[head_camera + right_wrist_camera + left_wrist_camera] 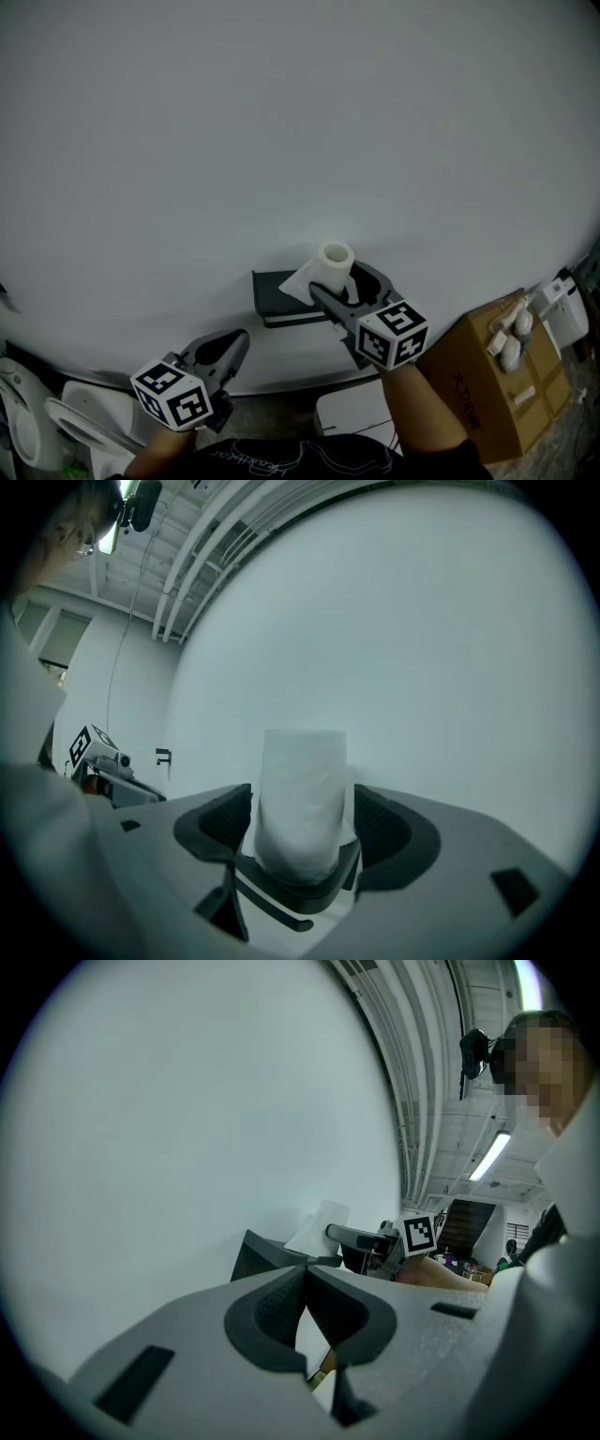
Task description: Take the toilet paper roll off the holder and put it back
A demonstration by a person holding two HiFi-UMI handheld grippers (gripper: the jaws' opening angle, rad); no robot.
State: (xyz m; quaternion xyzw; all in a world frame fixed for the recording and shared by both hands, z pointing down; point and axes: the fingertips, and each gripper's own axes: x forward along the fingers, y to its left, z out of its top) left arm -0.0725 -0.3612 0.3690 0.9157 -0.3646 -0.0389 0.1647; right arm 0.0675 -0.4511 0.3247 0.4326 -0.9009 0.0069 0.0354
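wall (281, 112): plain pale grey-white, even all over
toilet paper roll (336, 262): white; loose sheet the same white
holder (275, 296): dark grey, near black
left gripper (242, 337): mid-grey body; pads (277, 1312) darker charcoal, finely ribbed
right gripper (337, 281): same mid-grey; same charcoal ribbed pads
marker cubes (173, 394): white faces; black square-block patterns
cardboard box (478, 384): brown; dark print on one side
toilet (80, 417): white

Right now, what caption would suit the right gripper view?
Right gripper open around the toilet paper roll upright on its dark holder, white wall behind.
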